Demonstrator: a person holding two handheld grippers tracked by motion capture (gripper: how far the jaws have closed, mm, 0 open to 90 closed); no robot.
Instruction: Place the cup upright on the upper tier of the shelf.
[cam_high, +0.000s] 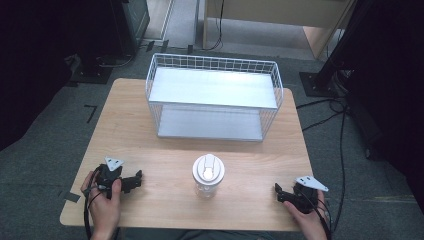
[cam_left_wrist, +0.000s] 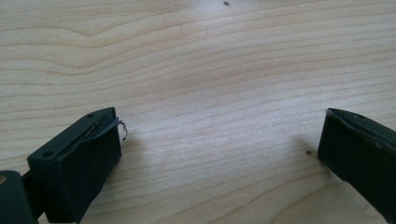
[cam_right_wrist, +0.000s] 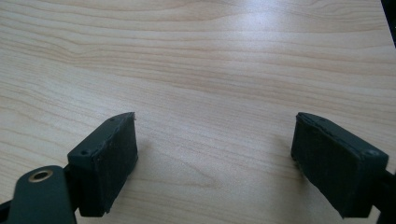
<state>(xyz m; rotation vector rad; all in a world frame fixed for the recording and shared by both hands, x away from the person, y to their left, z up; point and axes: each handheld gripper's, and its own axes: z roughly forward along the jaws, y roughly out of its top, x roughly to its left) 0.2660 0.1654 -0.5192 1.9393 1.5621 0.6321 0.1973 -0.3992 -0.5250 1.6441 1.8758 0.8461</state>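
While both hands rest low at the near corners of the table (cam_high: 150, 145), the left gripper (cam_high: 134, 181) and right gripper (cam_high: 281, 193) wait with jaws wide and holding nothing, because the jar (cam_high: 208, 176) stands between them, before the wire rack (cam_high: 215, 97).

Light wooden table (cam_high: 150, 145) with white wire rack (cam_high: 215, 97), lidded clear jar (cam_high: 208, 176) in front.

jar (cam_high: 208, 176) | clear, white lid on | upright | table's near middle, before wire rack
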